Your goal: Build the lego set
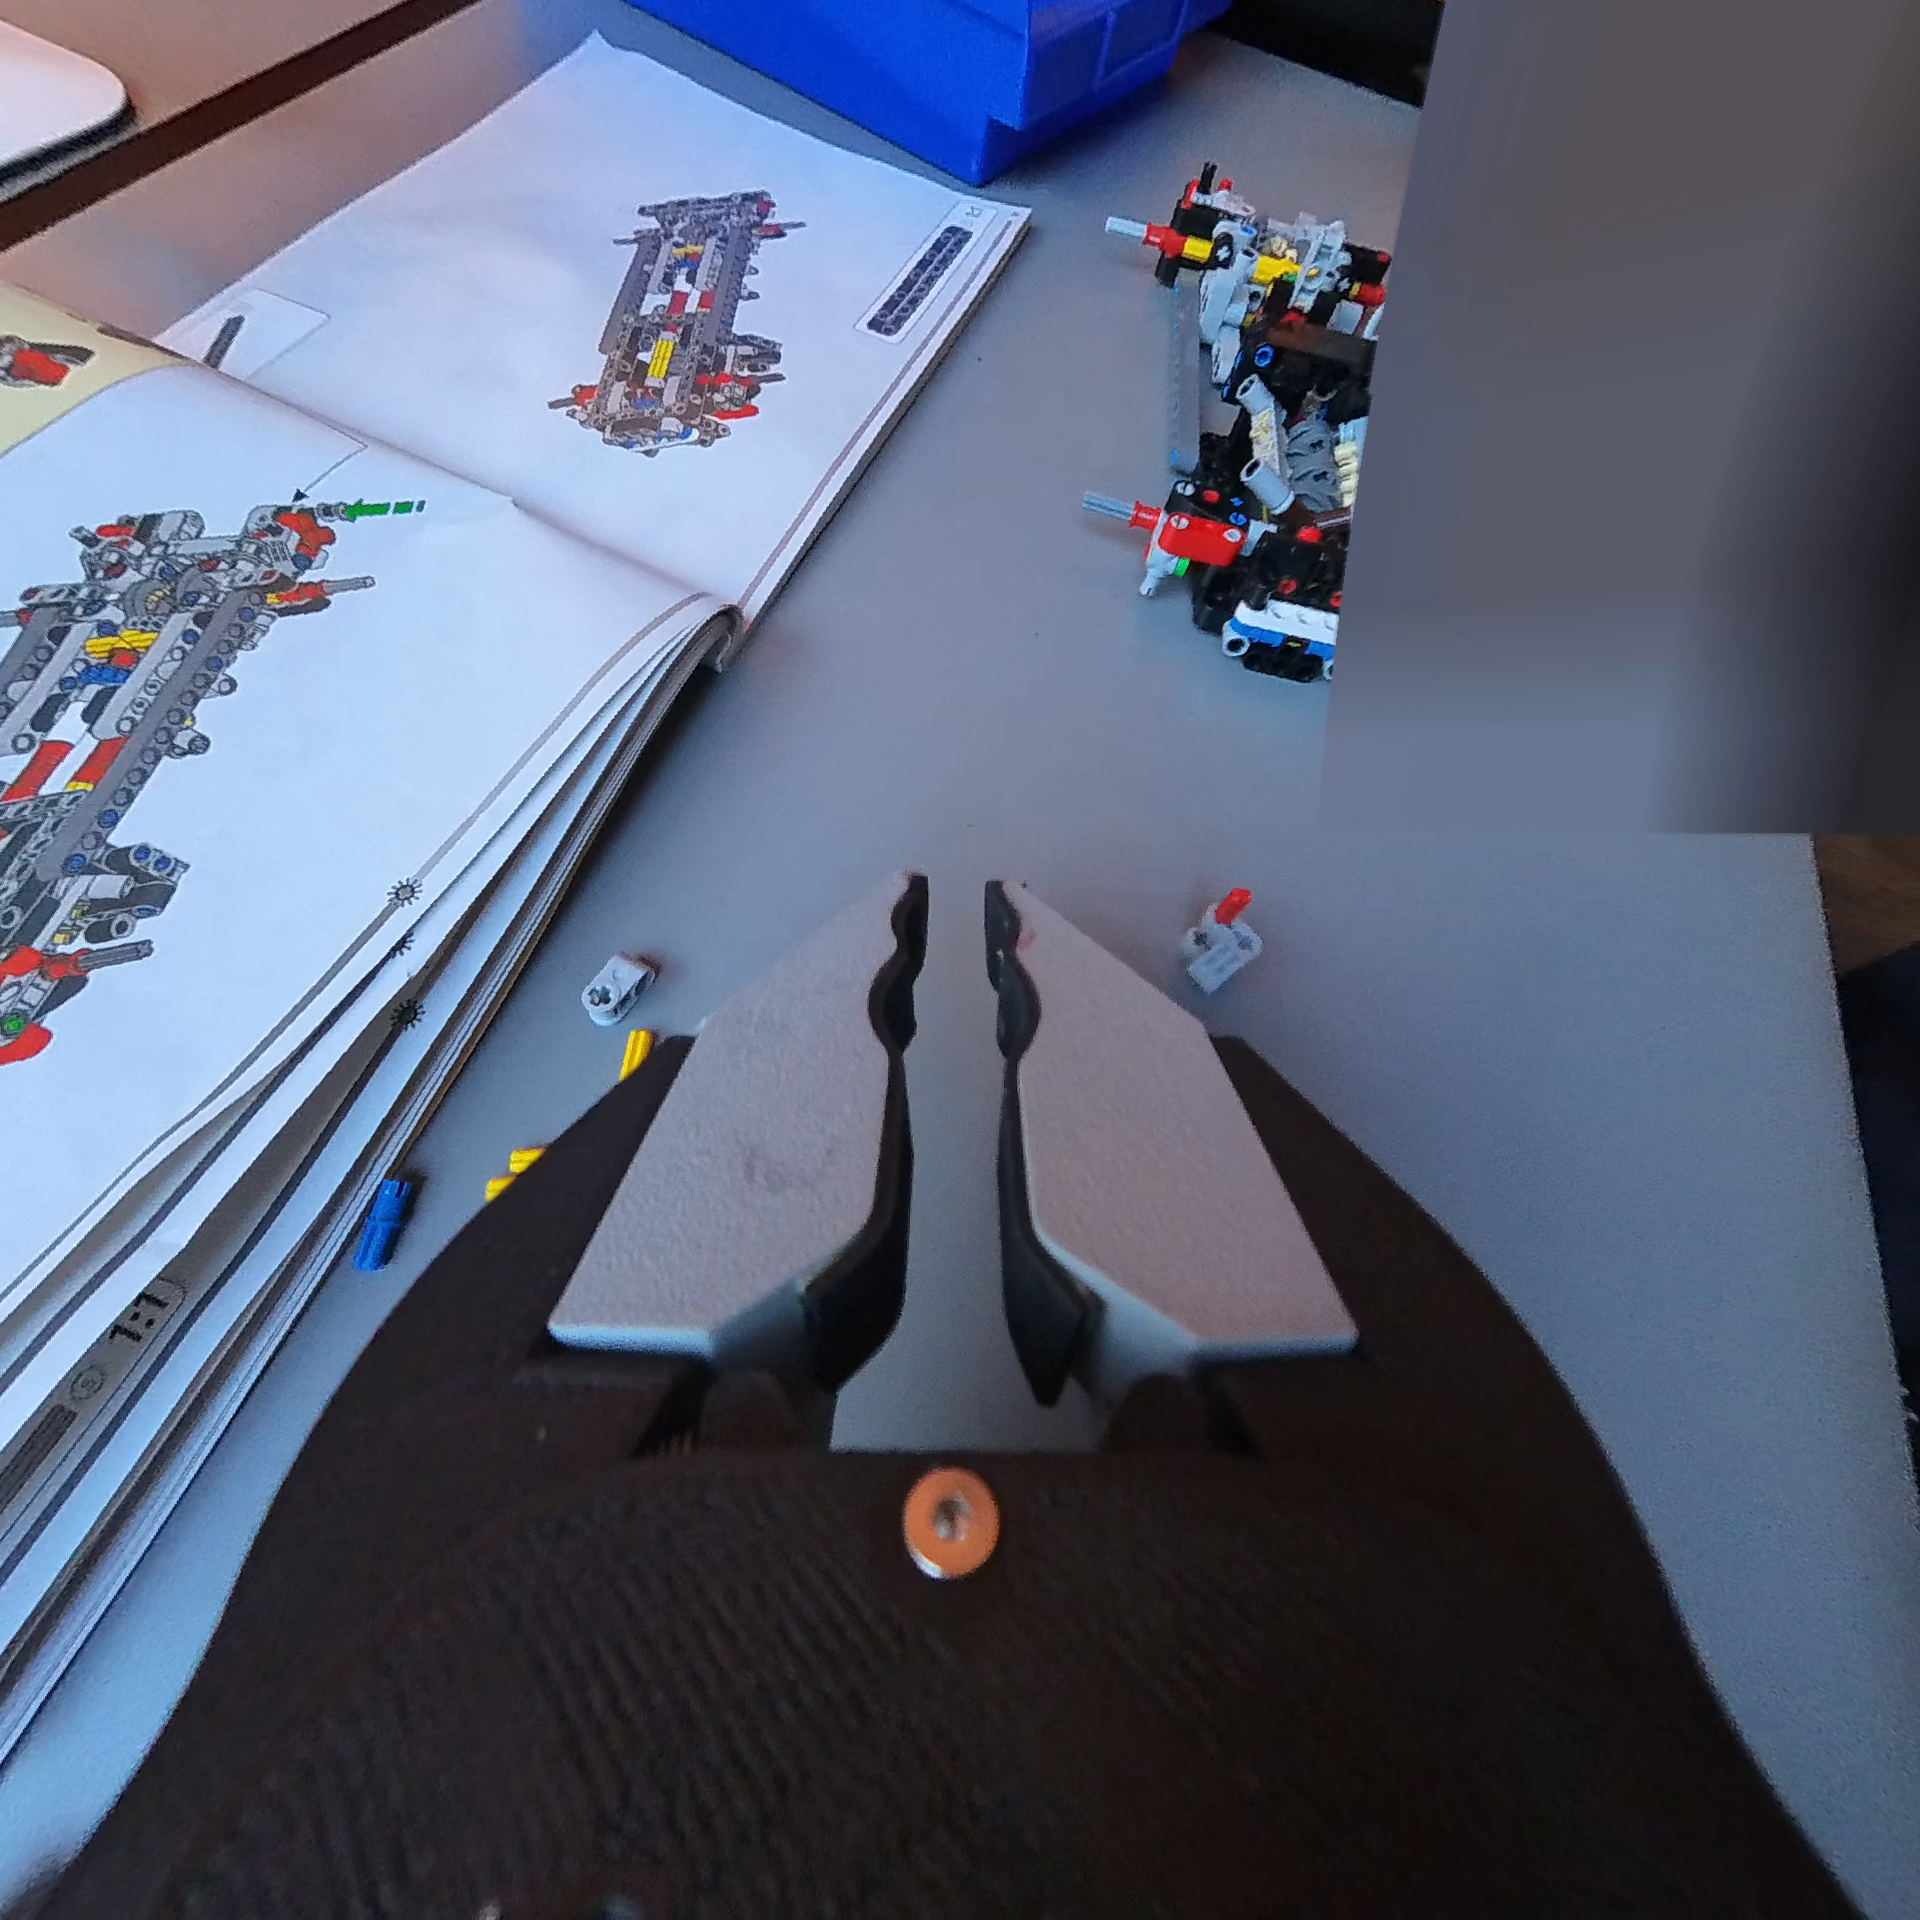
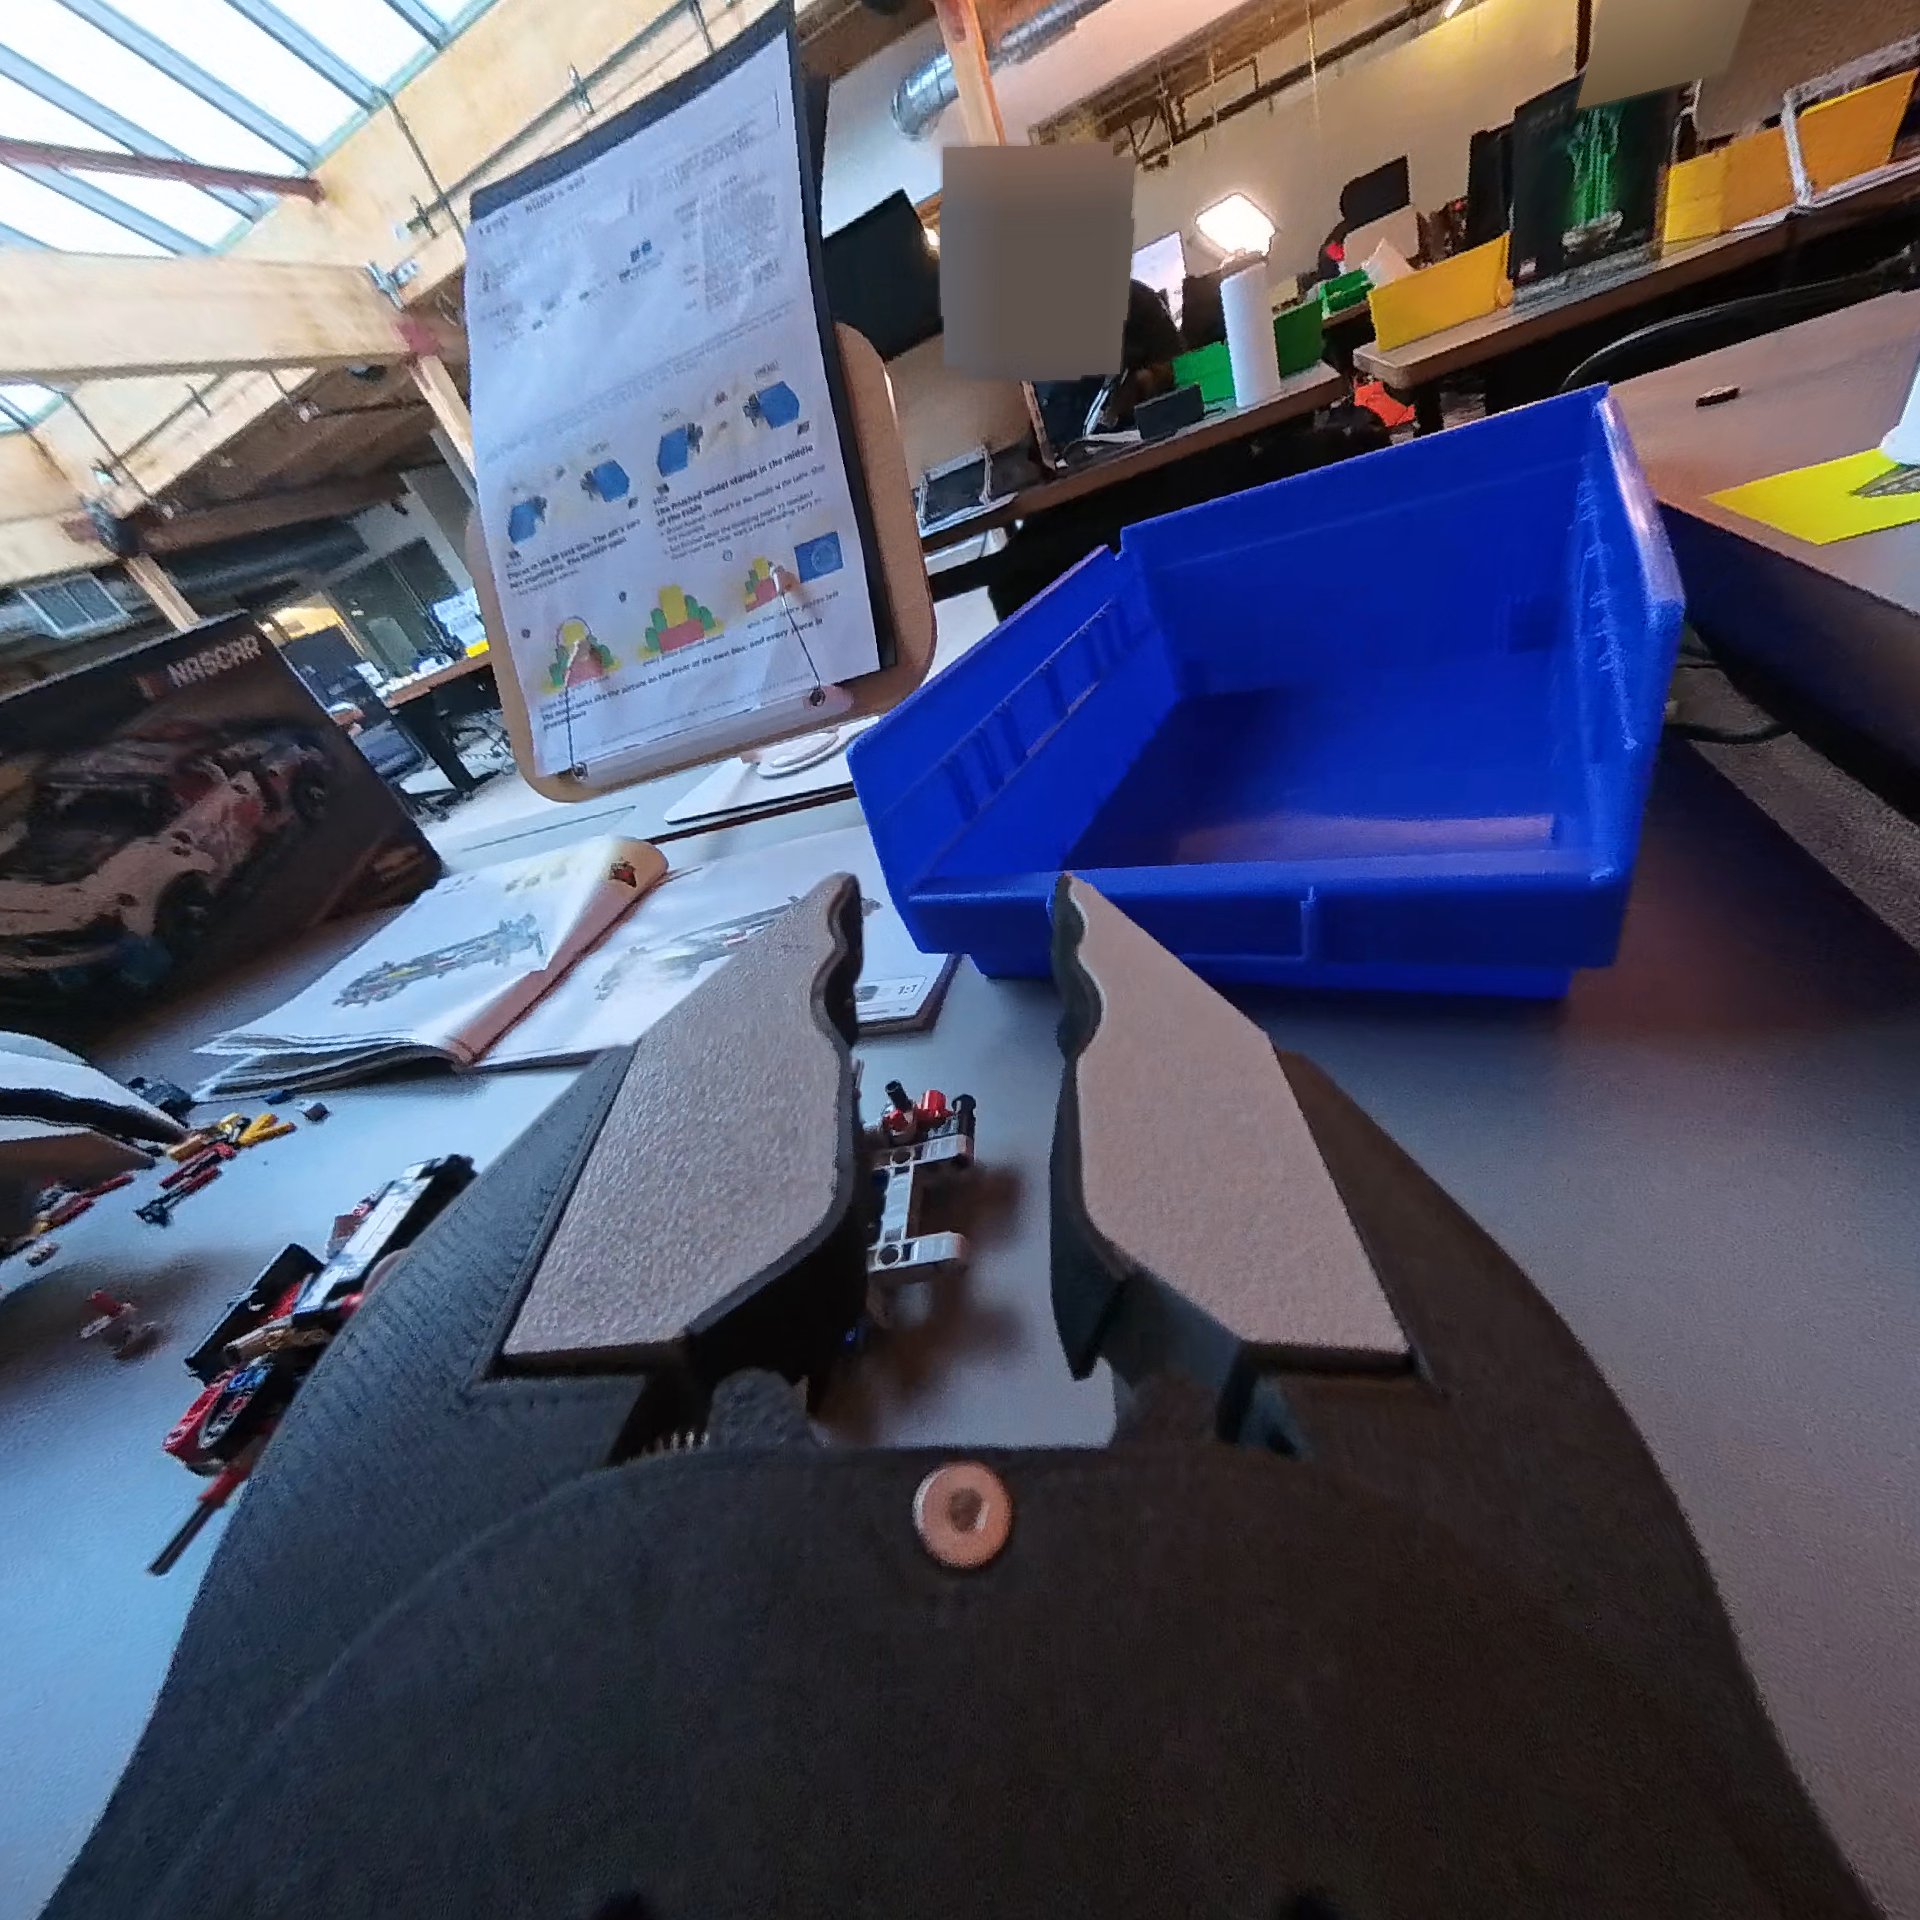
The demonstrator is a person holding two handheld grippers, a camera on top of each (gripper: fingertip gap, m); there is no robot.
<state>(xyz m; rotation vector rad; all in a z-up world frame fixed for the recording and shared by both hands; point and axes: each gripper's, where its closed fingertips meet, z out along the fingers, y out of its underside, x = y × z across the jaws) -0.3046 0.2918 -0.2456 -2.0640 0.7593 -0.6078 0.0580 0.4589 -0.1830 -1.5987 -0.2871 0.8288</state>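
The left gripper (image 1: 956, 894) is hovering with its jaws slightly parted and bare over the grey table (image 1: 935, 727) between a small grey piece (image 1: 618, 987) and a grey-and-red piece (image 1: 1221, 940), while the right gripper (image 2: 956, 935) is standing open above a brick model (image 2: 920, 1195) before the blue bin (image 2: 1351, 727).

Beside the one open instruction booklet (image 1: 436, 665) lie one blue pin (image 1: 379, 1224), two yellow pins (image 1: 520, 1169), one grey connector (image 1: 617, 987) and one brick chassis (image 1: 1262, 416); one blue bin (image 2: 1351, 727) stands behind the booklet.
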